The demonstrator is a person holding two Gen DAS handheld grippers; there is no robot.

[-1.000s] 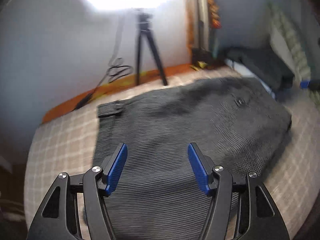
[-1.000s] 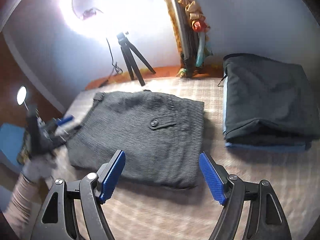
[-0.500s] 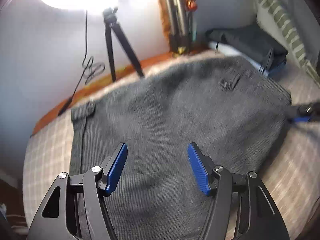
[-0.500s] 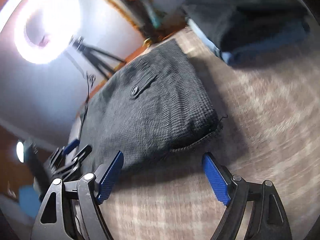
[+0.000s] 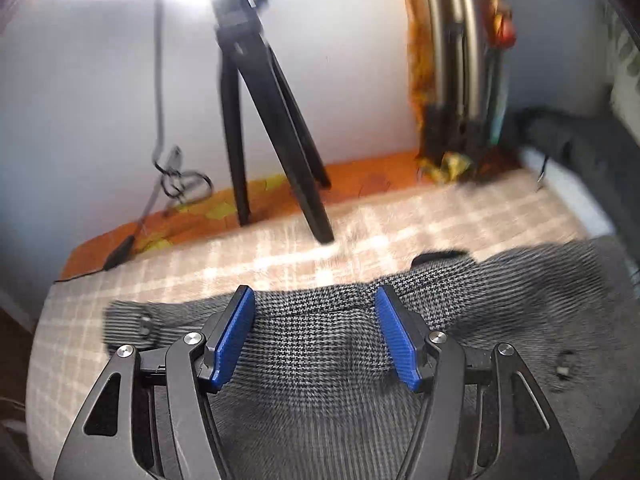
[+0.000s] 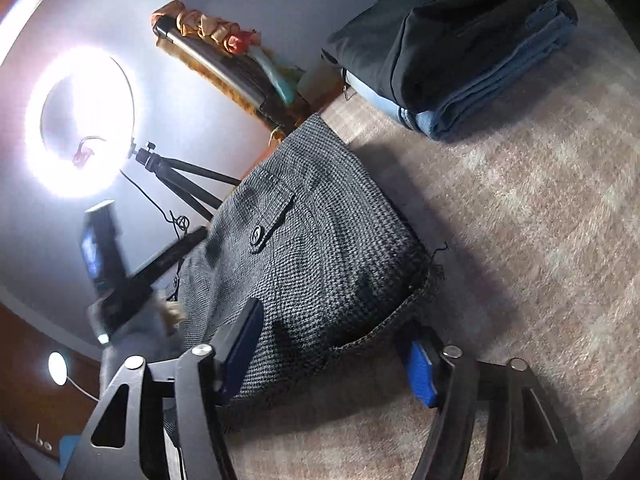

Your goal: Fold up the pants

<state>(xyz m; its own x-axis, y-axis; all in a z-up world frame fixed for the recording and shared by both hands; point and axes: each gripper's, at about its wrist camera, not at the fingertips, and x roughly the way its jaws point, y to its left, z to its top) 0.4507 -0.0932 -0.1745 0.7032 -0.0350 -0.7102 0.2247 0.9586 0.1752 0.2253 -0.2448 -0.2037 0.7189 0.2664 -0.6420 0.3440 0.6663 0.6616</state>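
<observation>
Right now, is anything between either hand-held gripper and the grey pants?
Nothing visible. The left hand-held gripper hangs open right over the pants near their far edge. The right hand-held gripper is open at the pants' frayed corner. The folded clothes stack lies apart.

**Left gripper spread over the waistband edge**

The left gripper [image 5: 316, 334] sits low over the grey houndstooth pants [image 5: 320, 364], its blue pads [image 5: 234, 336] wide apart with cloth between them. The pants lie on a checked bedcover [image 5: 360, 244]. Beyond stands a black tripod [image 5: 272, 120], with a dark folded stack [image 5: 576, 140] at far right.
</observation>
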